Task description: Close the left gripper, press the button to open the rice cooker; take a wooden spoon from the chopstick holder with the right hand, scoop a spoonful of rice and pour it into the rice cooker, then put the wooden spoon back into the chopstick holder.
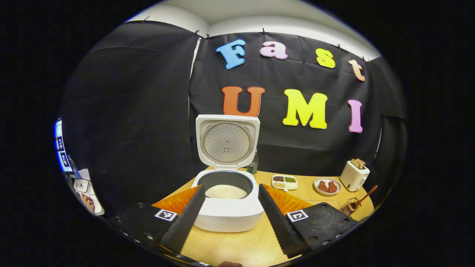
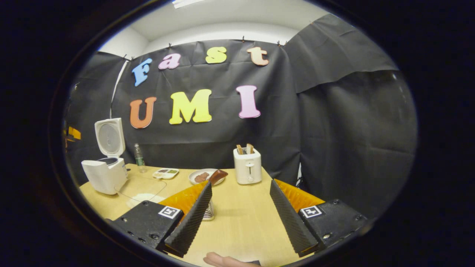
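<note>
Rice cooker stands near the counter's left edge with its lid upright and white rice showing in the pot; the left gripper hovers before it, its 2 fingers spread wide and holding nothing, their lower ends hiding the cooker's front corners. Toward the right edge, the wooden spoon leans in the wire chopstick holder, cut off by the finger mount. In the right gripper view, the right gripper is likewise spread apart and empty; its left finger hides most of the holder, the spoon bowl peeking above. A toaster stands at the back edge.
</note>
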A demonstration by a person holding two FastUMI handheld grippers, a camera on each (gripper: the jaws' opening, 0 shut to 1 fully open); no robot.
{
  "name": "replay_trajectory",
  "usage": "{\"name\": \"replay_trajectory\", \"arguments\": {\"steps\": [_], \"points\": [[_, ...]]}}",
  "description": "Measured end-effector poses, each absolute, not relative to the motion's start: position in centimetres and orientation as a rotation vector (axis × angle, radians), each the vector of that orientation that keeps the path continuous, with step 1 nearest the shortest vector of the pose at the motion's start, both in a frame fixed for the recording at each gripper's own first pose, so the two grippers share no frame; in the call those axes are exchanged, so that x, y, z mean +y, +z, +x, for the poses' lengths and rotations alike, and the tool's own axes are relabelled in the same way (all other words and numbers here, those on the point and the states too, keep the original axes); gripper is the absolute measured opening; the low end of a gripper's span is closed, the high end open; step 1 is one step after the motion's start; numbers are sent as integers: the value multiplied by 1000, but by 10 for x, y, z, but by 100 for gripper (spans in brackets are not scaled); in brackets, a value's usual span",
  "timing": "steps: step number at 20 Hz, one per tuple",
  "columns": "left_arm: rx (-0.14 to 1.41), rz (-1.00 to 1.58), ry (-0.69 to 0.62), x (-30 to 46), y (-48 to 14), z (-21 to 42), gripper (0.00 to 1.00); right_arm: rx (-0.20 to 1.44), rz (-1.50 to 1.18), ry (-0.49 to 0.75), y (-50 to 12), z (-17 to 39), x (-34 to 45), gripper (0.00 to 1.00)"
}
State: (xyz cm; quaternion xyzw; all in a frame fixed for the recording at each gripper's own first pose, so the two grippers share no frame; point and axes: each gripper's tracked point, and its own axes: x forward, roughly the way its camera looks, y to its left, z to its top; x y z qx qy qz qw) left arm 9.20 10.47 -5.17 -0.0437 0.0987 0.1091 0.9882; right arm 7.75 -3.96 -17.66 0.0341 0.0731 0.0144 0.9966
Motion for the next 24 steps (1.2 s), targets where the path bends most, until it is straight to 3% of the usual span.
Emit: {"name": "replay_trajectory", "arguments": {"steps": [1, 2, 6, 12, 13, 15, 16, 17, 18, 19, 21, 22, 23, 24], "points": [[194, -79, 216, 100, -54, 83, 98, 145, 80, 36, -182, 85, -34, 96], [185, -71, 212, 95, -58, 72, 97, 154, 94, 44, -188, 93, -28, 100], [127, -47, 154, 64, -62, 29, 95, 197, 159, 60, -213, 133, -2, 96], [60, -67, 54, 20, -64, -28, 95, 328, 249, 71, -259, 186, 33, 100], [52, -63, 44, 17, -62, -34, 95, 354, 264, 86, -267, 191, 41, 92], [31, -52, 32, 11, -62, -54, 95, 358, 310, 100, -274, 205, 49, 90], [17, -53, 26, 8, -61, -61, 95, 368, 291, 69, -280, 213, 48, 99], [2, -62, 9, 0, -61, -68, 95, 392, 246, 6, -292, 219, 39, 87], [-6, -78, -11, -9, -63, -76, 94, 407, 240, -45, -298, 221, 34, 87], [-12, -92, -28, -19, -65, -81, 94, 407, 266, -27, -293, 222, 45, 98], [-21, -88, -59, -29, -68, -90, 94, 399, 264, 1, -290, 226, 59, 80], [-24, -80, -55, -27, -69, -93, 94, 391, 270, 3, -287, 226, 62, 86], [-23, -72, -55, -25, -72, -93, 94, 380, 282, 28, -283, 227, 68, 72], [-18, -68, -55, -23, -74, -95, 94, 376, 279, 27, -281, 227, 71, 66]]}}
